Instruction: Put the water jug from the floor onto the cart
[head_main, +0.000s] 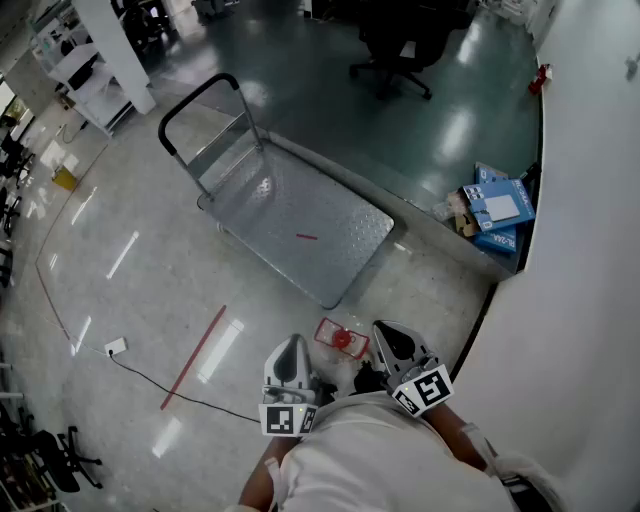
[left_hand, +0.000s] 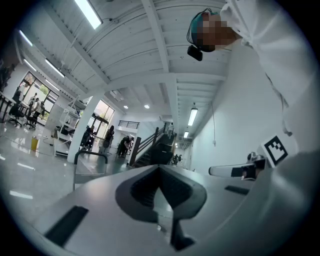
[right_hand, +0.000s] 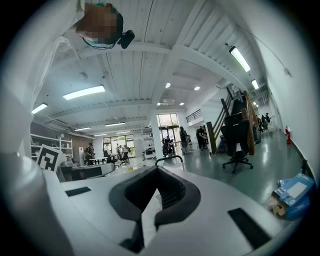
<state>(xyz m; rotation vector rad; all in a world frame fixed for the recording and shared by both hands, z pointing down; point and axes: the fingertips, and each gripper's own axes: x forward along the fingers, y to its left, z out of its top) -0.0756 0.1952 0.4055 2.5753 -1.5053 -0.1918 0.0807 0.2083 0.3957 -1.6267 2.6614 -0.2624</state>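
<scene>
Glossy grey speckled floor (head_main: 150, 290) is recorded across the whole head view.

A flat metal platform cart (head_main: 300, 215) with a black tubular push handle (head_main: 200, 95) is seen standing on it. The deck is bare except for a small red mark. The nearest corner is turned toward the person.

The water jug, identified only by its red cap and a red-edged white label (head_main: 341, 338), is located on the floor just short of that corner. The cap faces the head camera, so the long axis is judged upright. The body is not clearly made out.

Left tongs (head_main: 291, 352) and right tongs (head_main: 385, 332) are held level at the person's torso, pointing toward the cart. The cap is noted between their two tips, close to both, with neither hand clearly nearer. Contact cannot be confirmed.

In the left gripper view the left tongs (left_hand: 160, 170) are seen closed to a point, with nothing gripped. The same is recorded for the right tongs (right_hand: 159, 172) in the right gripper view. The jug appears in neither gripper view and is judged to sit below both sight lines.

Judgement: the lift is not begun. The coming move depends on lowering and opening toward the cap.
</scene>
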